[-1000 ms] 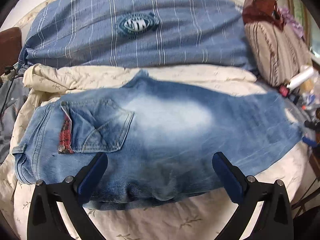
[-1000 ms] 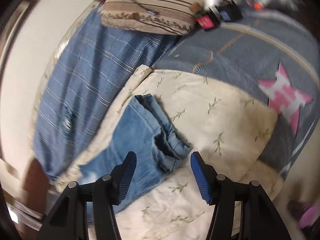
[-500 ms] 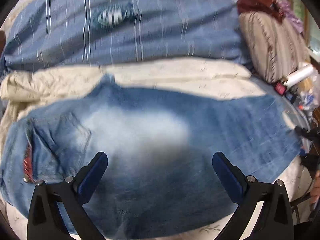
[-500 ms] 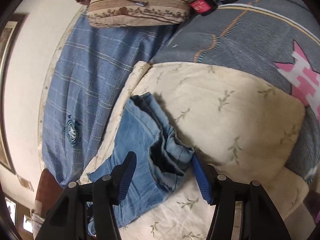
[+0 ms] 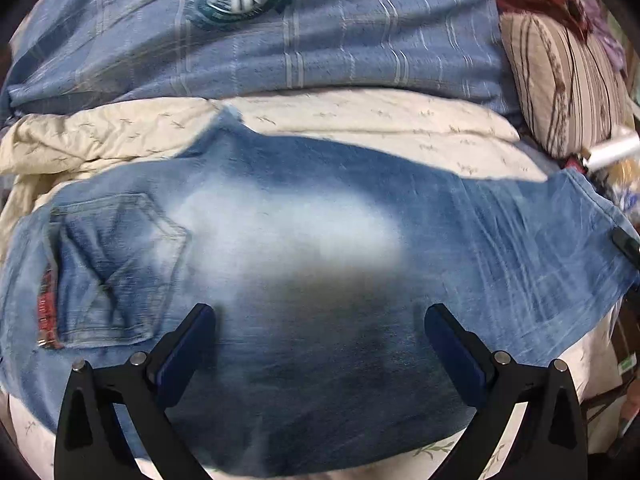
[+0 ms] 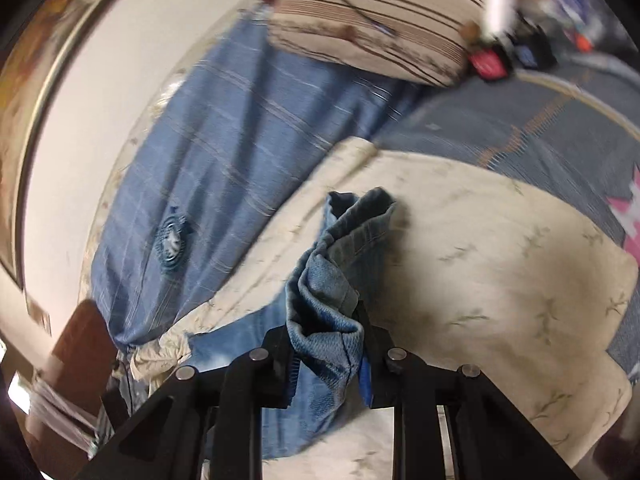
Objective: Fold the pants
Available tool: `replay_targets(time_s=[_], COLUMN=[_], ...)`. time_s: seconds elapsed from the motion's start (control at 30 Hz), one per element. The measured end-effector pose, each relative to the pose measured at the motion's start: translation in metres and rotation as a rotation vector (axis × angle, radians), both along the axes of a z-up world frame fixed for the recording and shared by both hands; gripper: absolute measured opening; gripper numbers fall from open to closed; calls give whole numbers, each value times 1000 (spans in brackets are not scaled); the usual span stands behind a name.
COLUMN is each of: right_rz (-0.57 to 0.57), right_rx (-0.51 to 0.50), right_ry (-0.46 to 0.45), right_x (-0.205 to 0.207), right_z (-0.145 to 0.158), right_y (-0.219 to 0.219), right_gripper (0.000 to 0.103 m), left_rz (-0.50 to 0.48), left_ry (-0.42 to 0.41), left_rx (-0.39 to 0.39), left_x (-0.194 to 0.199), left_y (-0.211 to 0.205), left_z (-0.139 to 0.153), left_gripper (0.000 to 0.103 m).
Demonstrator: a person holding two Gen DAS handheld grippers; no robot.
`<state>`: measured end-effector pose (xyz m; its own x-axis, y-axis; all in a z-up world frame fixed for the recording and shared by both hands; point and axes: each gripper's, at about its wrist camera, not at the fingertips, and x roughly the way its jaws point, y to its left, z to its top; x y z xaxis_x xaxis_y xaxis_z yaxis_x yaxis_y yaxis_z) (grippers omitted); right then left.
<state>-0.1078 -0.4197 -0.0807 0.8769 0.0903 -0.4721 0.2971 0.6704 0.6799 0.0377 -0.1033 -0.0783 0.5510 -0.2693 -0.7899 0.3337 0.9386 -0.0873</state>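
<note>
Right gripper (image 6: 326, 354): jaws clamped on the bunched leg ends of the jeans (image 6: 340, 280), lifting them off the cream quilt (image 6: 500, 264). Left gripper (image 5: 320, 344): jaws spread wide, holding nothing, above the jeans (image 5: 304, 248), which lie flat across the quilt (image 5: 360, 120). Beyond the quilt: blue striped blanket (image 5: 340, 40), striped pillow (image 5: 560, 80)

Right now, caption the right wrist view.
Right gripper shut on the jeans hem, bunched above the cream quilt.

I count one pair of jeans (image 5: 320, 264), one striped pillow (image 5: 568, 80), one cream quilt (image 6: 500, 248), one blue blanket (image 5: 320, 36).
</note>
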Motion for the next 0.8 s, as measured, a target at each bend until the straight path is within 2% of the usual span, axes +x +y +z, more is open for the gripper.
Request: replay_targets(time_s=[0.17, 0.4, 0.5, 0.6, 0.67, 0.73, 0.77, 0.8], right_rz=[102, 317, 414, 488, 503, 540, 567, 579], right_rx=[-71, -132, -158, -215, -260, -254, -212, -177], right_ry=[-44, -3, 73, 246, 266, 233, 218, 200], right_x=[18, 58, 74, 89, 89, 84, 82, 78], right_z=[18, 15, 3, -19, -21, -16, -16, -15], right_y=[48, 134, 169, 196, 202, 201, 197, 193], right_gripper=[24, 24, 27, 29, 30, 42, 62, 68], left_rz=[55, 105, 138, 172, 184, 187, 183, 175], left_ry=[-58, -103, -91, -83, -74, -73, -75, -80], left_rx=[-12, -21, -29, -46, -54, -52, -52, -55], left_x=[-4, -4, 1, 5, 7, 9, 8, 8], left_y=[21, 50, 65, 79, 84, 84, 82, 80], left_z=[18, 31, 31, 32, 30, 28, 28, 28], left_gripper=[103, 103, 103, 103, 103, 103, 103, 103])
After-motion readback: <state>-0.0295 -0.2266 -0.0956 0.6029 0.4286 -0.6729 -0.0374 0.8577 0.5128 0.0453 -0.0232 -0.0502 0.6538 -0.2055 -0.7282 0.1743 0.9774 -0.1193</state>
